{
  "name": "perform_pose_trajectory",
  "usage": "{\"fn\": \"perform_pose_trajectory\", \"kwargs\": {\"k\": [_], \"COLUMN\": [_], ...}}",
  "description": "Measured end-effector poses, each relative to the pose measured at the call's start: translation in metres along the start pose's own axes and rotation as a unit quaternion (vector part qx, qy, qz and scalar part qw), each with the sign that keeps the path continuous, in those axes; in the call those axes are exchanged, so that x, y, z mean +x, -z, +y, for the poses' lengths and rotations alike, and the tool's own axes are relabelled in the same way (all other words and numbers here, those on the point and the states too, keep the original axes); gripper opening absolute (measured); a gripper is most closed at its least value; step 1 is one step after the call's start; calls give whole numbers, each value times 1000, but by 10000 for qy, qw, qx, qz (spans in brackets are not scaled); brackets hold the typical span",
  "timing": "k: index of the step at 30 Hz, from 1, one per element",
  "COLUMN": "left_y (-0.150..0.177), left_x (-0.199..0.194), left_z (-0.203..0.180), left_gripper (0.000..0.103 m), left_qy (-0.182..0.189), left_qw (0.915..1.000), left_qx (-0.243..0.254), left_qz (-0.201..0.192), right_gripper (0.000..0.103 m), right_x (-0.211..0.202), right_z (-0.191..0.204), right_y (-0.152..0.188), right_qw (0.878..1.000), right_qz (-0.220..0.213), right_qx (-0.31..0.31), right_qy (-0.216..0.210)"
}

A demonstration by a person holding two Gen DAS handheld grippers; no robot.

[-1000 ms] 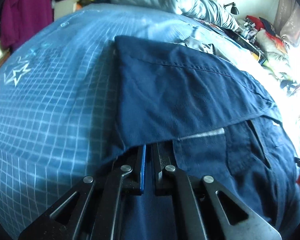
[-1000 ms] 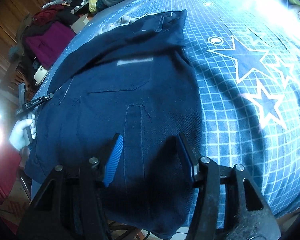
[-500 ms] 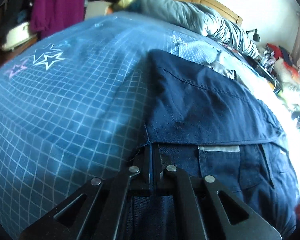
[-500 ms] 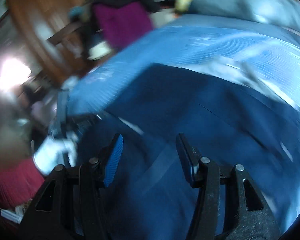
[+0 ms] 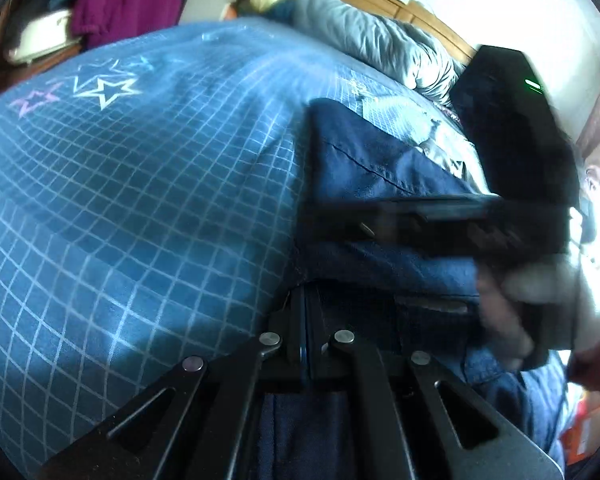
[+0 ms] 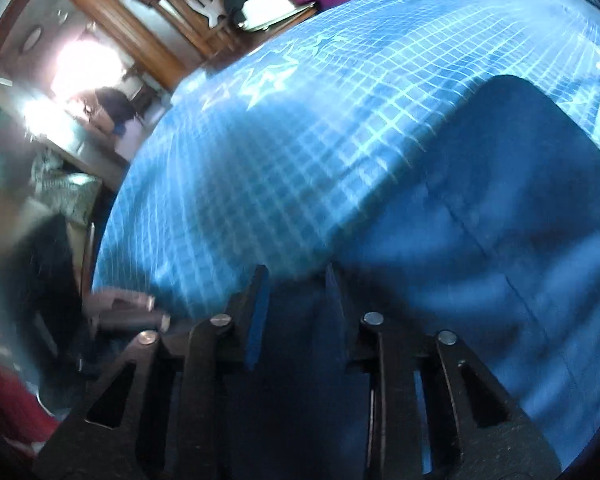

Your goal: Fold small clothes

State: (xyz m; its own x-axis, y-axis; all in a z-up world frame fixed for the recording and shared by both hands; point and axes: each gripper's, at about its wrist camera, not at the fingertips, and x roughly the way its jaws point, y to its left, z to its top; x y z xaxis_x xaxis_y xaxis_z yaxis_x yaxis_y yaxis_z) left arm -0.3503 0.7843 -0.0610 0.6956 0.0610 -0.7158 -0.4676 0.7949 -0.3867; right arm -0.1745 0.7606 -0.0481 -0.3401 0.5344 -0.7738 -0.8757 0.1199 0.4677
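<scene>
While both my claws sit at the near edge of the bed, the fold is only part done.

Garment: navy shorts [image 5: 384, 168] lie flat on the blue grid bedspread [image 5: 140, 200], one layer already laid back over the rest, its edge running across my left view.

Left claw: left gripper [image 5: 305, 320] is clenched, fingers pressed together on the near corner of the folded navy layer, where it meets the bedspread.

Right claw: right gripper [image 6: 296, 292] is parted, nothing between its fingers; dark cloth lies under and just beyond them. The view is blurred, so I cannot tell if the tips touch the fabric.

Right claw from the left view: it reaches in sideways from my right, lying across the folded layer just beyond my left claw, with my hand [image 5: 512, 308] behind it.

Key relation: the navy shorts [image 6: 500, 220] stretch ahead and to the right of both claws, long axis running away from me; my left claw already holds the corner, so the right claw is the free one and nearest the loose cloth.

Next, by my judgement: close the right claw on an edge beside the left, then carry both forward.

Risk: a pinch through one layer only would drag the fold crooked.
</scene>
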Motion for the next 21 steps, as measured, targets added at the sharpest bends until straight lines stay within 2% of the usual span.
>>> {"fn": "perform_pose_trajectory", "kwargs": {"k": [5, 7, 8, 10, 12, 14, 16, 19, 21], "left_y": [7, 17, 23, 33, 42, 45, 48, 58, 66], "left_x": [-8, -20, -27, -38, -51, -62, -75, -92, -100], "left_z": [8, 15, 20, 30, 35, 35, 36, 42, 48], "left_gripper": [5, 4, 4, 5, 5, 12, 30, 32, 34], "left_qy": [255, 399, 482, 617, 582, 562, 567, 645, 636], "left_qw": [9993, 9985, 9979, 9962, 9961, 9963, 9963, 9950, 9943], "left_qx": [-263, -378, -429, -614, -663, -645, -634, -757, -846], "left_qz": [83, 46, 17, 14, -2, -19, -89, -123, -109], "right_gripper": [25, 29, 30, 30, 30, 30, 30, 29, 31], "right_x": [13, -7, -27, -61, -77, -73, -64, -35, -10], "right_z": [6, 11, 11, 19, 23, 26, 27, 36, 42], "right_y": [-9, -11, -11, 2, 24, 45, 61, 59, 52], "right_qw": [9995, 9982, 9968, 9933, 9914, 9905, 9903, 9892, 9844], "right_qz": [-304, -565, -767, -1072, -987, -684, -409, -189, -157], "right_qx": [-118, -190, -215, -402, -704, -918, -1065, -1301, -1590], "right_qy": [-44, 99, 32, 148, 485, 759, 799, 647, 740]}}
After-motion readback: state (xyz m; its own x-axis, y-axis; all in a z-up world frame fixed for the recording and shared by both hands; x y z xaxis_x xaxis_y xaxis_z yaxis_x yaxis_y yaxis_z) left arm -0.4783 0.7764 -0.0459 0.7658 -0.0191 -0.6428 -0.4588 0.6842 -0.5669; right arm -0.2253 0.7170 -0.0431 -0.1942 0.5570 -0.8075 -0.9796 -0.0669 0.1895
